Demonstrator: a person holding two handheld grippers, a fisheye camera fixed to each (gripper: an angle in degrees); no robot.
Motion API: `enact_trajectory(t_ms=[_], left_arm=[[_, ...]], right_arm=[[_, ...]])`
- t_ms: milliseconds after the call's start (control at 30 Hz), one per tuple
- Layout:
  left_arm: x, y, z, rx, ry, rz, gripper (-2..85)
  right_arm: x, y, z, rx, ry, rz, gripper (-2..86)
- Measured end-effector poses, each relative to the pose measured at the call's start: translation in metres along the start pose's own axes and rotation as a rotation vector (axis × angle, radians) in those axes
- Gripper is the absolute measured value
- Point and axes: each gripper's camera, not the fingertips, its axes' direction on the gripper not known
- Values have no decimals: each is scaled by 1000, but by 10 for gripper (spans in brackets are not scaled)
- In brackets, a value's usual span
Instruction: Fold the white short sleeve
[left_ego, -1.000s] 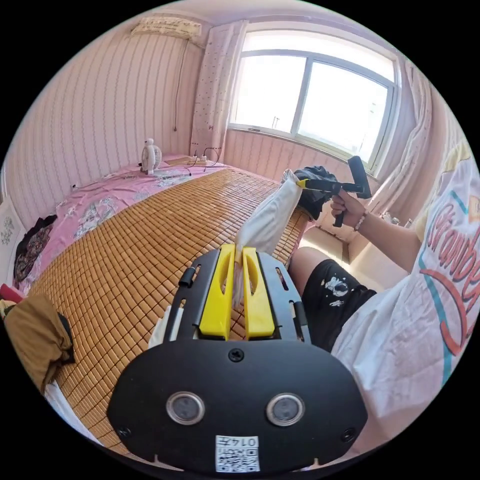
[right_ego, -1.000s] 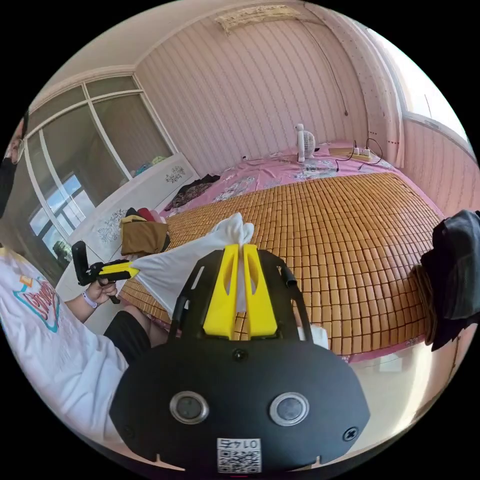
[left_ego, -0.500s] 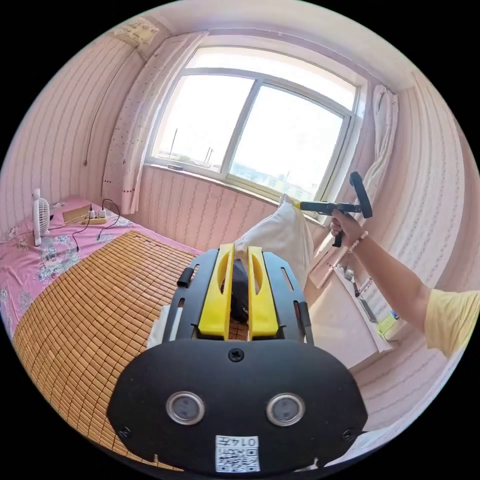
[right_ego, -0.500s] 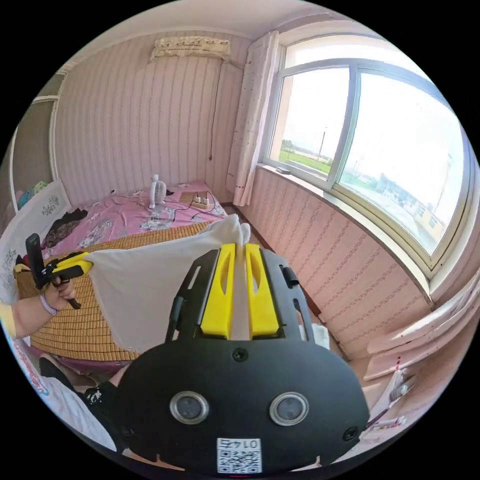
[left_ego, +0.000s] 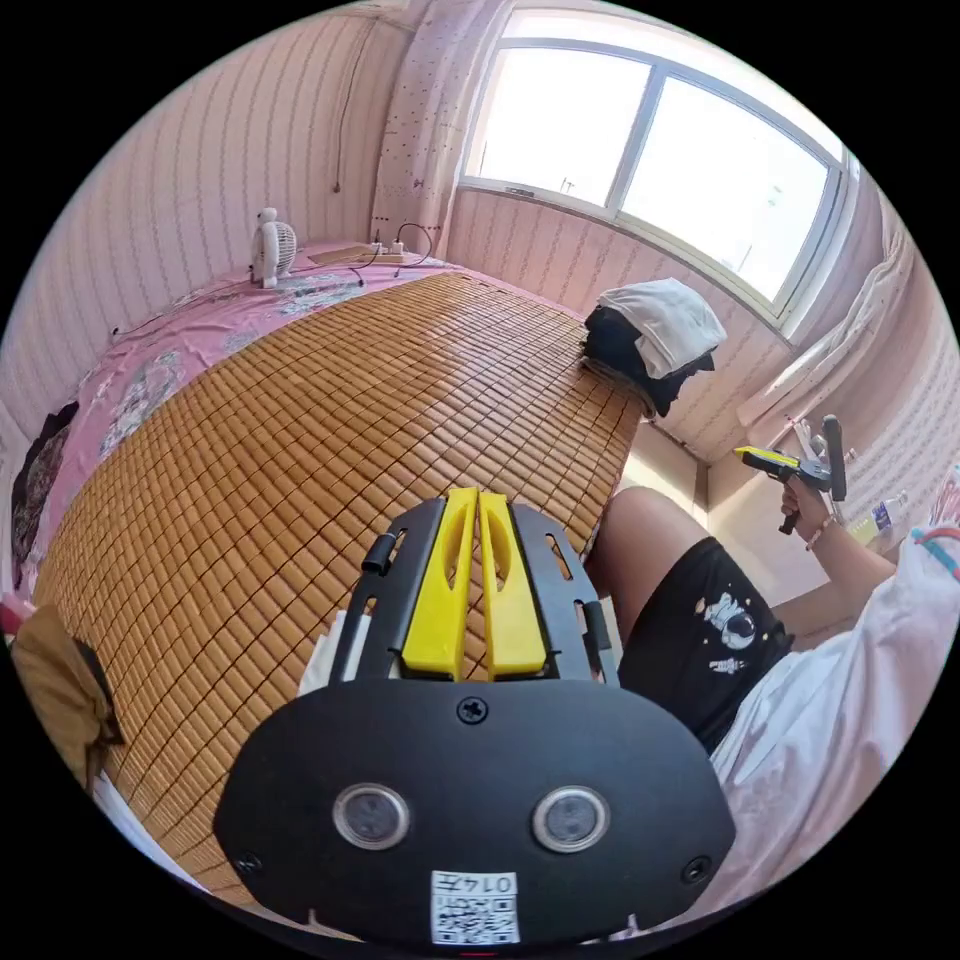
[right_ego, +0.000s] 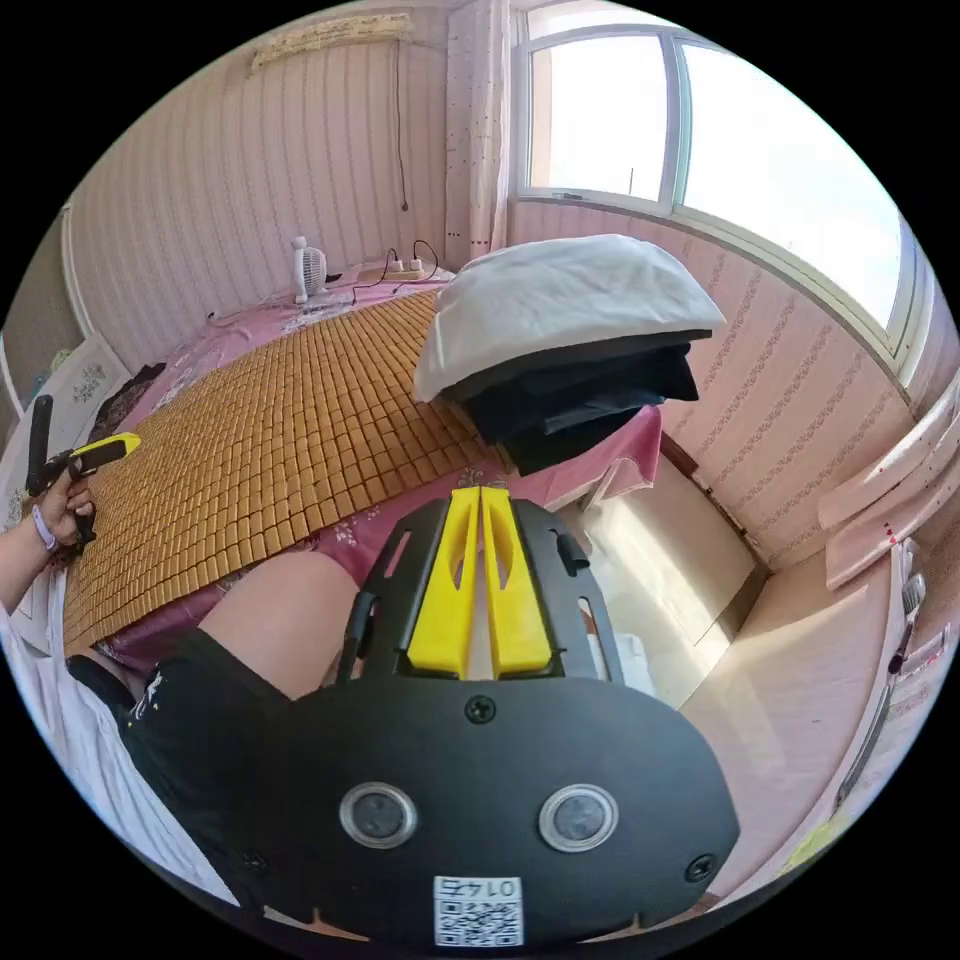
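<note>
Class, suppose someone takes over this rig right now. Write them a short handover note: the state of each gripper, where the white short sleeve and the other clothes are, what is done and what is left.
Left gripper: jaws together, holding nothing, above the bamboo mat.
Right gripper: jaws together, holding nothing, off the bed's edge above the person's knee.
White short sleeve: folded, lying on top of the stack of dark clothes at the mat's corner near the window.
Done: the fold and the stacking look finished.
Left: nothing obvious for this garment. A brown garment sits at the mat's other end; whether it is next, I cannot tell.
</note>
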Motion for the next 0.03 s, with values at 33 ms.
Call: enact_trajectory(t_ms=[33], left_arm=[[-10,34,-28,7,-84,-65,-9]], right_arm=[[-18,21,2,-53,11,-8,-4]])
